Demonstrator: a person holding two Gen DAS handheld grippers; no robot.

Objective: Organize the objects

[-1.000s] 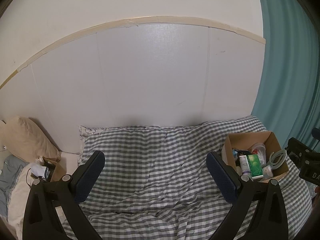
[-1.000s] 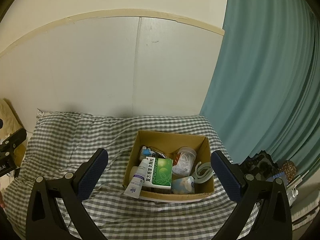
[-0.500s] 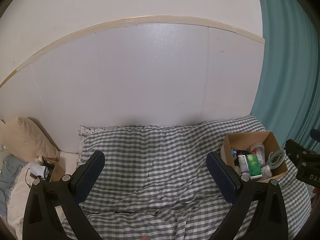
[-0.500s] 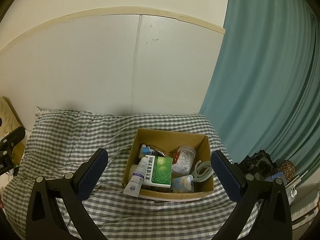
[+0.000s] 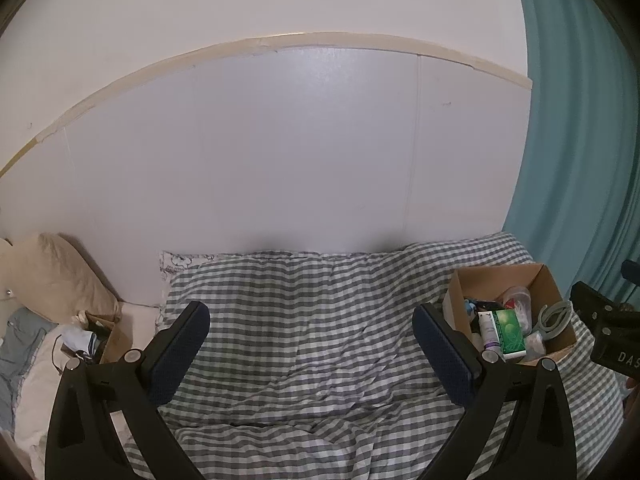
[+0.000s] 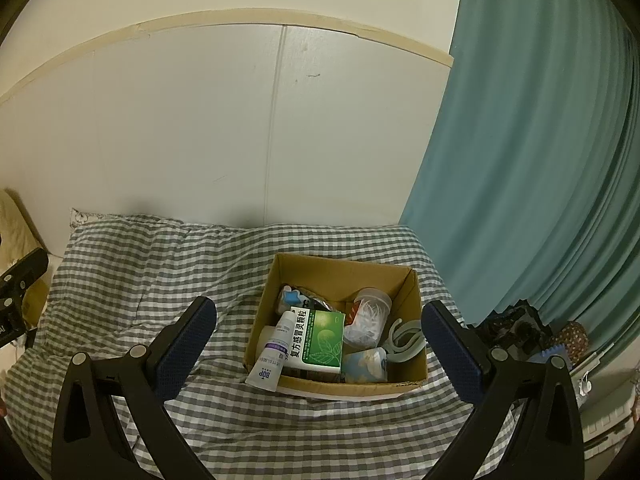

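Note:
A brown cardboard box [image 6: 408, 292] sits on the grey checked bedspread [image 6: 144, 272]. In it lie a green medicine carton [image 6: 322, 340], a white tube [image 6: 272, 356] leaning over the front edge, a clear plastic jar [image 6: 368, 314], a pale grey clip [image 6: 404, 340] and other small items. My right gripper [image 6: 318, 320] is open and empty, held above and in front of the box. My left gripper [image 5: 310, 320] is open and empty over the middle of the bedspread [image 5: 300, 320]; the box [image 5: 560, 320] is to its right.
A white panelled wall [image 5: 300, 152] runs behind the bed. A teal curtain [image 6: 540, 160] hangs on the right, with dark clutter [image 6: 520, 328] below it. A beige pillow [image 5: 56, 276] and a small box of bits [image 5: 100, 332] lie at the left.
Both views have drifted slightly; the box sits a little lower and closer between the right fingers. Both grippers stay open and empty.

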